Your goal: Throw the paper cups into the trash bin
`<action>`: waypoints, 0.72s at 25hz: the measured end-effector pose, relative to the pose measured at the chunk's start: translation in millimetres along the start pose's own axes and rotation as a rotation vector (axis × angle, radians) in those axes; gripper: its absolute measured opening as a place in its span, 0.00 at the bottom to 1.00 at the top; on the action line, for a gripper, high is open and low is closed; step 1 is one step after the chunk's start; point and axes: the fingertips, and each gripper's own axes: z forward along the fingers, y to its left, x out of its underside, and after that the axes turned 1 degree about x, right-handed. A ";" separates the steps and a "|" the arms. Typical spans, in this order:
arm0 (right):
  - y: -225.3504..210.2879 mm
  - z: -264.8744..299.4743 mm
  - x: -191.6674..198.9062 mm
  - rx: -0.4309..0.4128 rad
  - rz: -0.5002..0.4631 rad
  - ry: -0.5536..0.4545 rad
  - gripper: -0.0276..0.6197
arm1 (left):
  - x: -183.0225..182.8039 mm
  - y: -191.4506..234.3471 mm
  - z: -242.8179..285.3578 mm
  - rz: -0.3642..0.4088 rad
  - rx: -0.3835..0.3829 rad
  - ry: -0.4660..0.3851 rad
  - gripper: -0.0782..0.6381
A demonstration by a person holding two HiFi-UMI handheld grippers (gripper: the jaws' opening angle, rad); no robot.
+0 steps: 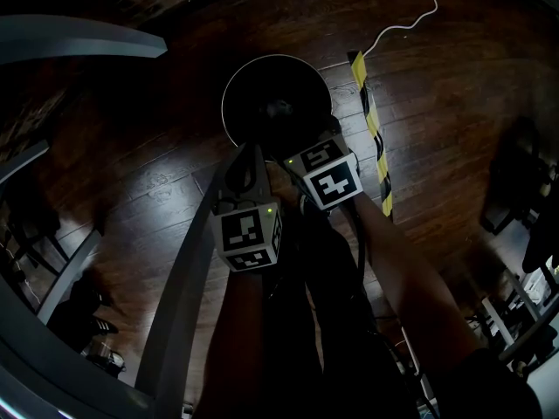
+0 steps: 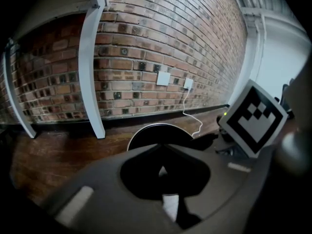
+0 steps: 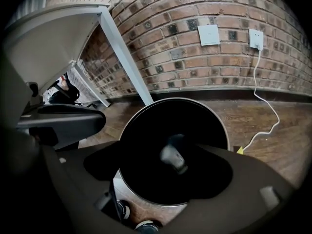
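Observation:
The round trash bin (image 1: 229, 94) with a black liner stands on the dark wood floor, right below both grippers. In the right gripper view its rim (image 3: 222, 126) fills the middle, and a pale paper cup (image 3: 173, 157), blurred, hangs free inside the black opening. My right gripper (image 3: 173, 150) stands open above it, and neither pad touches the cup. My left gripper (image 2: 161, 149) is shut, its tips meeting just short of the bin (image 2: 146, 130). A pale scrap shows low in its dark hollow; what it is cannot be told. In the head view both marker cubes (image 1: 325, 175) sit beside the bin.
A brick wall (image 3: 204, 67) with two white sockets runs behind the bin. A white cable (image 1: 397, 26) trails over the floor. Yellow-black tape (image 1: 374, 129) lies right of the bin. White table legs (image 2: 92, 72) and a table top (image 3: 53, 38) stand at the left.

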 end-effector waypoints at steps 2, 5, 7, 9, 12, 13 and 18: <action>-1.1 -5.8 -5.7 0.015 -0.006 -0.024 0.67 | 0.9 1.3 -0.1 0.004 -0.001 -0.010 0.12; -1.8 -29.0 -29.2 0.047 0.000 -0.119 0.64 | -5.9 5.5 -2.9 -0.005 -0.019 -0.030 0.12; -0.3 -51.2 -48.7 0.067 0.010 -0.198 0.57 | -14.1 7.5 -7.4 -0.013 -0.032 -0.046 0.12; 1.4 -76.7 -65.8 0.083 0.015 -0.265 0.54 | -24.3 6.9 -14.7 -0.019 -0.042 -0.064 0.12; 0.7 -119.6 -84.4 0.125 0.025 -0.344 0.45 | -46.4 2.5 -33.2 -0.037 -0.057 -0.095 0.12; -0.4 -134.3 -89.3 0.141 0.030 -0.370 0.42 | -55.6 0.4 -40.5 -0.041 -0.061 -0.110 0.12; 4.6 -216.5 -129.7 0.189 0.046 -0.547 0.27 | -113.4 -23.6 -83.9 -0.050 -0.044 -0.236 0.12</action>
